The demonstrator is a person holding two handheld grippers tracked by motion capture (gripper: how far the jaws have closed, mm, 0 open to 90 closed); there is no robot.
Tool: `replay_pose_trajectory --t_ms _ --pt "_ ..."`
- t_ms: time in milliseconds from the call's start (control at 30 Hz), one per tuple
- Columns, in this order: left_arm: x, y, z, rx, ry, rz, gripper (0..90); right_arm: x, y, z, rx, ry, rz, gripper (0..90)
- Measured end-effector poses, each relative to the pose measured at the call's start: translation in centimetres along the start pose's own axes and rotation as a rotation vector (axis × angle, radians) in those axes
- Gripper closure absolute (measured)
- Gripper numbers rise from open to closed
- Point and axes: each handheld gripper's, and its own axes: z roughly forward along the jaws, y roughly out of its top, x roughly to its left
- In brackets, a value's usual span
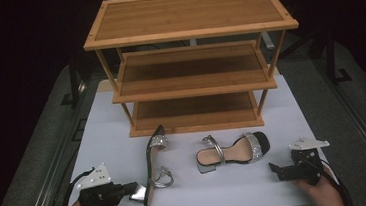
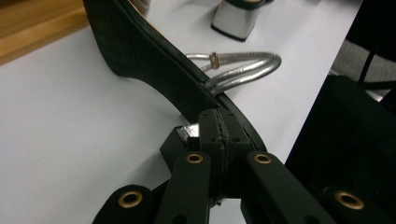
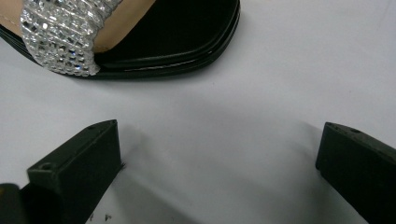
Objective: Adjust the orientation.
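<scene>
A black sandal (image 1: 150,158) with a silver strap lies on its side at the table's front left; its dark sole (image 2: 149,65) runs away from the camera in the left gripper view. My left gripper (image 1: 130,189) points right at its silver block heel (image 1: 139,192), its jaws pressed together on the heel end of the sole (image 2: 219,133). A matching sandal (image 1: 233,151) stands upright in the middle, toe to the right. My right gripper (image 1: 275,170) rests open just right of that toe (image 3: 177,37), with bare table between its fingers (image 3: 79,163).
A three-tier bamboo shoe rack (image 1: 190,32) stands at the back of the white table (image 1: 107,124), its lowest shelf just behind the sandals. The other sandal's silver heel (image 2: 236,21) shows beyond the held one. Dark floor surrounds the table.
</scene>
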Motion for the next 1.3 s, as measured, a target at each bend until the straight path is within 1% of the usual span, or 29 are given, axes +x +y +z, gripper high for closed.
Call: replay_pose_trajectory --t_ms 33,67,200,300,467,633,900,1067,1167,1300 --pt "0.0 -0.1 0.1 0.008 0.004 -0.003 89.9 0.0 0.0 0.0 0.0 0.0 0.0 0.0" --pt "0.1 -0.2 0.2 -0.001 0.0 -0.009 89.9 0.0 0.0 0.0 0.0 0.0 -0.001 0.0" --pt "0.2 -0.2 0.1 0.002 -0.002 -0.01 90.0 0.0 0.0 0.0 0.0 0.0 0.0 0.0" --pt "0.2 -0.2 0.0 0.009 0.014 -0.003 90.0 0.0 0.0 0.0 -0.001 0.0 0.0 0.0" --pt "0.5 -0.3 -0.2 0.004 0.014 -0.015 90.0 0.0 0.0 0.0 0.0 0.0 0.001 0.0" --pt "0.7 -0.3 -0.4 0.009 0.024 -0.015 90.0 0.0 0.0 0.0 0.0 0.0 0.001 0.0" --pt "1.5 -0.9 -1.1 0.004 0.056 -0.037 90.0 0.0 0.0 0.0 0.0 0.0 0.0 0.0" --pt "2.0 -1.3 -1.3 0.004 0.077 -0.044 90.0 0.0 0.0 0.0 0.001 0.0 0.0 0.0" --pt "2.3 -1.5 -1.4 0.001 0.074 -0.054 90.0 0.0 0.0 0.0 0.001 0.0 -0.001 0.0" --pt "2.5 -1.7 -1.4 0.0 0.081 -0.056 90.0 0.0 0.0 0.0 0.001 0.0 -0.001 0.0"
